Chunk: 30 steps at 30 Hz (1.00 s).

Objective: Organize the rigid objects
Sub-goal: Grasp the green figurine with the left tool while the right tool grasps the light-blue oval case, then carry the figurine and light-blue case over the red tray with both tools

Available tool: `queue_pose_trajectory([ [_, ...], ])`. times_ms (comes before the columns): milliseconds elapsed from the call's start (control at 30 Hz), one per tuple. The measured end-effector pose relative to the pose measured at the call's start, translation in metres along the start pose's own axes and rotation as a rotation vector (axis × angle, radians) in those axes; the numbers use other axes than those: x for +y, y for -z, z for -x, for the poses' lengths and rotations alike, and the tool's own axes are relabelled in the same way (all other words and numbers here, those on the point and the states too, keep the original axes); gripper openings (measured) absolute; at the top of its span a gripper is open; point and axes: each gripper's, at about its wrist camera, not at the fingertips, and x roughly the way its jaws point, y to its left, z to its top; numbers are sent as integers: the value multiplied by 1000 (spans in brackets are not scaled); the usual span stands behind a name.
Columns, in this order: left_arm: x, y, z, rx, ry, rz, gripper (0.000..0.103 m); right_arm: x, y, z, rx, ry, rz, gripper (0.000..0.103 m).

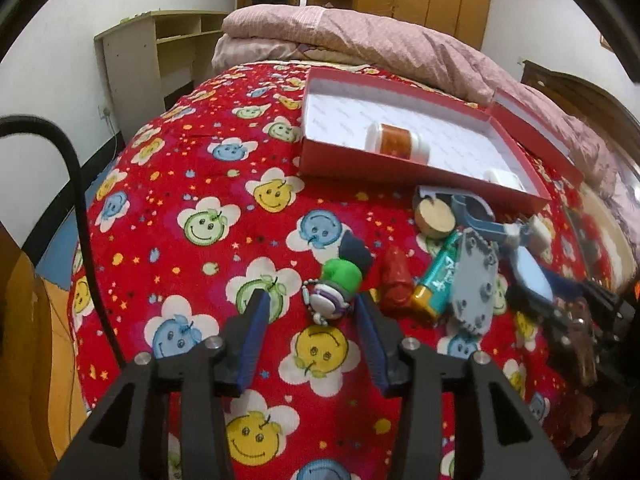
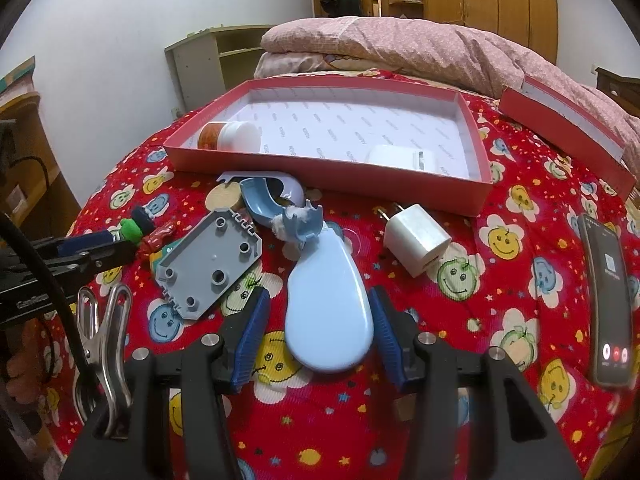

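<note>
right wrist view shows the shallow red cardboard box (image 2: 332, 172) on the red smiley-flower bedspread (image 2: 520, 280), holding only a white jar with an orange label (image 2: 232, 136) and a white rectangular case (image 2: 400, 158). so the sorting looks barely begun: a grey studded plastic plate (image 2: 210, 266), a white plug-in charger (image 2: 416, 240), a round wooden disc (image 2: 222, 198), a small dark red figure (image 2: 158, 238) and a black phone (image 2: 606, 300) all lie outside it.

the right tongs (image 2: 318, 316) point steeply down and straddle the wide end of the pale blue plastic handled tool (image 2: 330, 312); the blue pads stand partly open, close beside it, not visibly pressing. the left tongs (image 1: 310, 304), angled down likewise, sit partly open around a green and purple toy keychain (image 1: 334, 292), with a gap on the left side.
</note>
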Motion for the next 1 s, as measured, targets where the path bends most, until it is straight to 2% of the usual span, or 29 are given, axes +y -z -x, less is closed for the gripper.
queue_pose_trajectory([
  [300,-12,-6,-8,-34,-39,-41,46,-3,-4,-3,-2,-3,-12,52],
  [400,-17,-5,-7,-34,-28,-64,26,-3,-5,-4,-6,-2,-10,52],
  [467,-18,-5,-7,-31,-22,-65,25,-4,-5,-4,-10,11,-14,41],
  [600,-15,-6,-3,-21,9,-39,25,-11,-5,-2,-11,-9,-47,41],
  [1000,-20,-26,30,-78,65,-11,25,-2,-8,29,-58,-46,-31,41],
])
